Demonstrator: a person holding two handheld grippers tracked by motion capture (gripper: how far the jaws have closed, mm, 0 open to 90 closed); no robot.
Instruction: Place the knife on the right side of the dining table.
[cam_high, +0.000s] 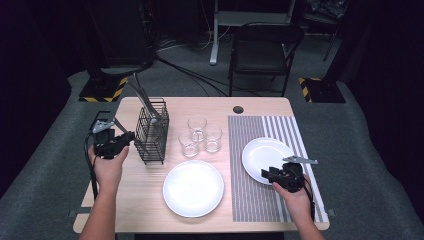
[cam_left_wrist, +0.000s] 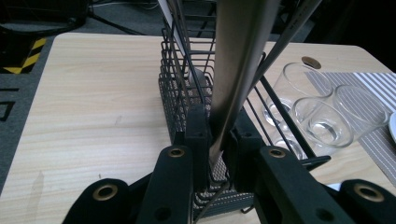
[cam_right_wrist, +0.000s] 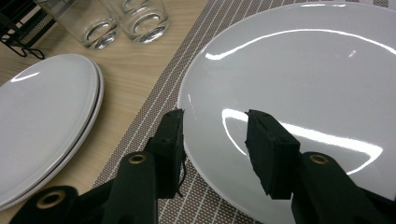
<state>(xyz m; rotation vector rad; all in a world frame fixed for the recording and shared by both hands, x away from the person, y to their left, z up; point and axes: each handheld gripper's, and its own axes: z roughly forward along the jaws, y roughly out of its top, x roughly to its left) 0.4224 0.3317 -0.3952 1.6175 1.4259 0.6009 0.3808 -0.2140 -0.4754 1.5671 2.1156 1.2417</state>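
left gripper (cam_left_wrist: 218, 140): pinched on a utensil handle (cam_left_wrist: 238, 70) in the wire caddy (cam_high: 151, 132)
right gripper (cam_right_wrist: 215, 135): jaws apart, empty, over plate (cam_right_wrist: 303, 84) right of caddy

In the left gripper view the flat utensil handle (cam_left_wrist: 236, 70) runs out past the top edge, so what kind of piece it is can't be told, and its lower end is buried between the black jaws. In the right gripper view the white plate (cam_right_wrist: 303, 70) is cut off at the right and bottom edges. The glasses (cam_right_wrist: 100, 18) there lose their rims at the upper left.
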